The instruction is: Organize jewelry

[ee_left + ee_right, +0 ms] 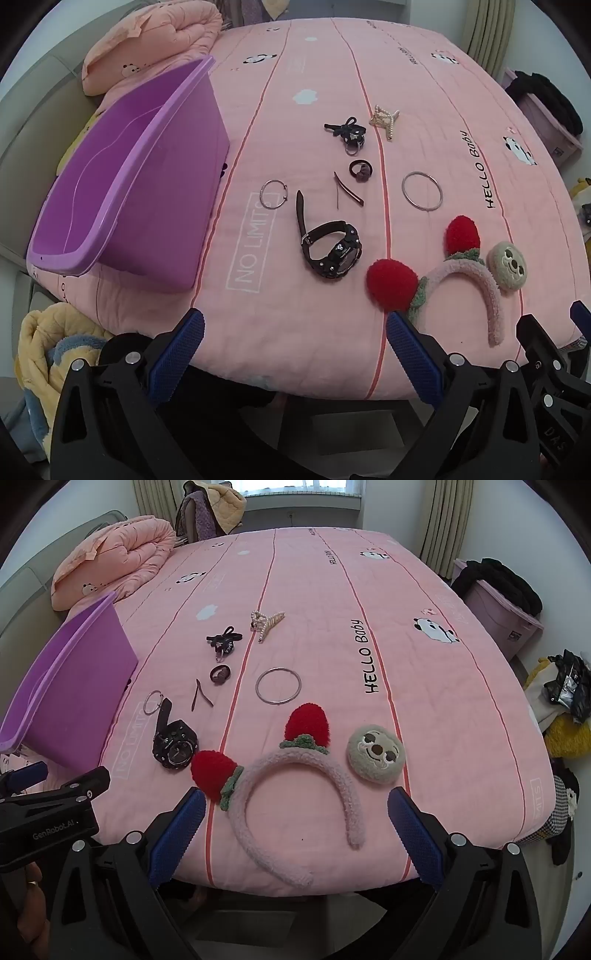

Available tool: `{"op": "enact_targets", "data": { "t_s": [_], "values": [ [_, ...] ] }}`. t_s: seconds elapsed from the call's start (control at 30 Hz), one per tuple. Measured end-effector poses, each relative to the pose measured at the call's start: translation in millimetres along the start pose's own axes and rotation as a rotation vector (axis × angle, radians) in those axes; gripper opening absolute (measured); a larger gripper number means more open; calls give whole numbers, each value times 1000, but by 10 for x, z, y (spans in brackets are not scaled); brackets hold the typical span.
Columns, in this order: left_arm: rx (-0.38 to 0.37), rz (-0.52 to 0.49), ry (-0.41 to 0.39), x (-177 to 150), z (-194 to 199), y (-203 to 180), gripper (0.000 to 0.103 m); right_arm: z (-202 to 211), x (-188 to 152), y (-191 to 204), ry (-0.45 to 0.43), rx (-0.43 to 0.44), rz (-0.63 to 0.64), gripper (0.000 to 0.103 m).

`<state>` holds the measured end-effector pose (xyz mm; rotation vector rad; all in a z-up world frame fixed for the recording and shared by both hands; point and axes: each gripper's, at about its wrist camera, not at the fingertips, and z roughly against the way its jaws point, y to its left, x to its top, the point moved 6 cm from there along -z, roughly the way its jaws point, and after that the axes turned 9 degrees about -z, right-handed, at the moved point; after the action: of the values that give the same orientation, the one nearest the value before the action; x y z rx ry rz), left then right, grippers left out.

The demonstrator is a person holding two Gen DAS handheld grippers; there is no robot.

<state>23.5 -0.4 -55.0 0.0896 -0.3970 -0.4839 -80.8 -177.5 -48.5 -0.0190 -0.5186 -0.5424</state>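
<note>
The jewelry lies scattered on the pink bed (424,74), toward its near half. A black watch (332,249) rests at the center of the left view, strap extended away from me. Beyond it lie a thin hair clip (349,190), a small ring (273,194) to its left, and a dark hair tie (361,170) just behind. Farther back sit a black bow tie-band (347,133) and a pearl claw clip (384,119), close together. A large bangle (422,191) lies apart to the right. Nearest me, a plush headband (295,801) with two red pompoms arches open-side toward the bed's edge; a round plush face clip (375,753) sits just beside its right arm. A purple bin (122,177) stands on the bed's left side, well apart from the bangle. A folded pink quilt (118,554) lies behind the bin.

My left gripper (295,354) is spread wide and holds nothing; my right gripper (295,834) is likewise spread, empty, hovering at the bed's near edge before the headband.
</note>
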Motion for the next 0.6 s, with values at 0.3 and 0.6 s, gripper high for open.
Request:
{"op": "enact_targets", "data": {
  "t_s": [0.3,0.6],
  "values": [
    [4,0,1,-3,-2,6,97,-9,4,-4,1,-4,0,95],
    [3,-1,0,0,-2,6,97,-15,10,-12,-2,-10,-1,95]
  ]
}}
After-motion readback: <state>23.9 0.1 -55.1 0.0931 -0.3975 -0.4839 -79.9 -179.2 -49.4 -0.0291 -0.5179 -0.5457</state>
